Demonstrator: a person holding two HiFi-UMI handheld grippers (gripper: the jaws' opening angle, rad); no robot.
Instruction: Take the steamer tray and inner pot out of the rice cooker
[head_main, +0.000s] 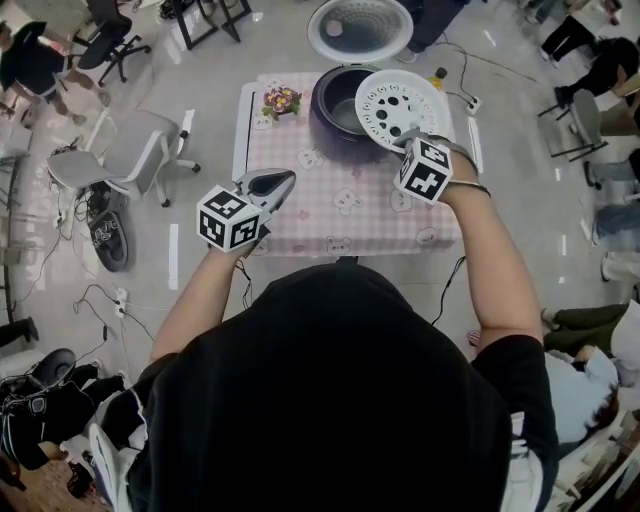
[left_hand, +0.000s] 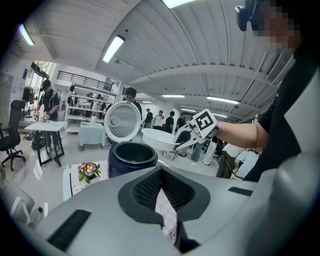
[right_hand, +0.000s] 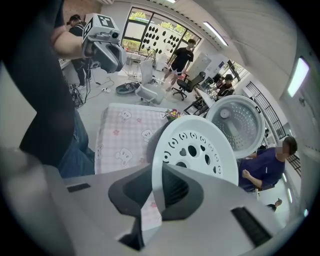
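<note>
**While the Tray Is Held Aloft, the Pot Is Seated in the Cooker**

Although the steamer tray (head_main: 402, 103) is already clear of the rice cooker (head_main: 330, 128), the inner pot (head_main: 345, 108) is seen seated inside it, at the far side of the table (head_main: 350, 215). The tray is pinched by its near rim in the right gripper (head_main: 408, 135) — jaws closed onto the thin edge — and is tilted above the cooker's right side. The pot thus lies just left of and below that occupied gripper. The left gripper (head_main: 275, 183) is held nearer the person, over the table's near left part, jaws pressed together on nothing; from it the pot lies ahead and to the right. It is judged that the tray must be set down, or the left jaws opened, before the pot's rim can be taken.
</note>
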